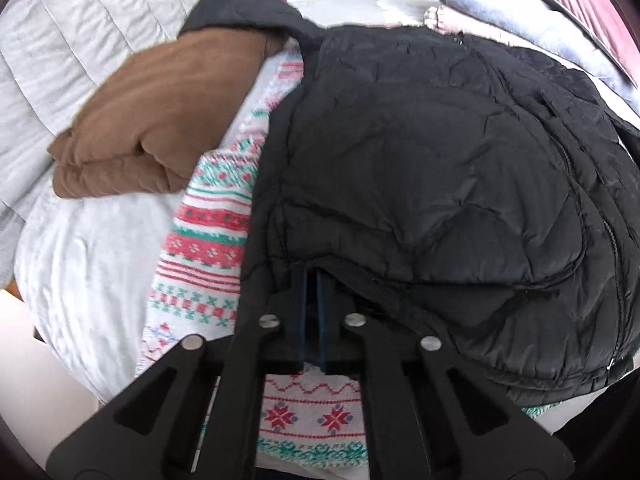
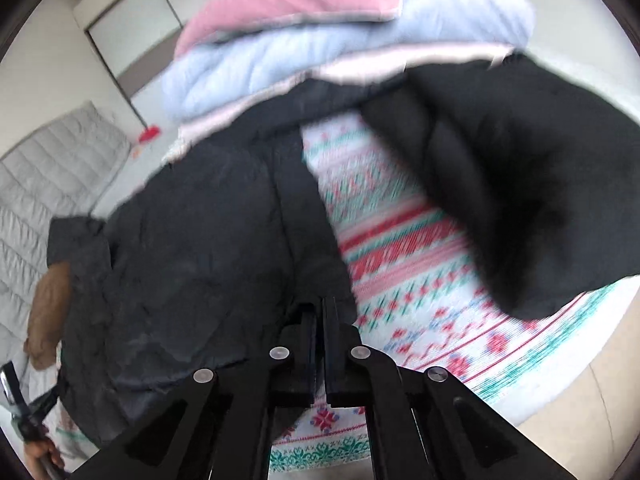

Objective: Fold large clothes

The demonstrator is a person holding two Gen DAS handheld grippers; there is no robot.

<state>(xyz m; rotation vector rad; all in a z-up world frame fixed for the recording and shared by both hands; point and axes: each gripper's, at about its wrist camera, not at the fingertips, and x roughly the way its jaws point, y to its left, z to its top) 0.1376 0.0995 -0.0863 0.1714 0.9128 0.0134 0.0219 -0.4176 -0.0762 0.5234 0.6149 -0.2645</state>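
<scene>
Garment: a black quilted puffer jacket [image 1: 432, 184] lies spread across a knitted blanket patterned in red, green and white [image 1: 200, 248], which covers the work surface.
Left gripper [image 1: 311, 276]: jaws closed together, tips at the jacket's near hem; the dark fabric appears pinched between the pads.
Right gripper [image 2: 319, 308]: jaws closed, tips sunk into the jacket's lower edge [image 2: 200, 248]; the cloth appears clamped.
Left view only: a folded brown garment [image 1: 160, 120] rests on the blanket's far left, with a black sleeve or hood draped over its top edge; a pale grey quilted cover [image 1: 80, 40] lies beyond it.
Right view only: a second black padded part [image 2: 520, 200], blurred, lies apart from the jacket body, the patterned blanket showing between them; a stack of folded bedding in pink [image 2: 304, 0] and light blue [image 2: 320, 60] stands behind.
Right view, lower left edge: a person's hand [image 2: 40, 454] grips a handle.
Image quality: right view blurred.
</scene>
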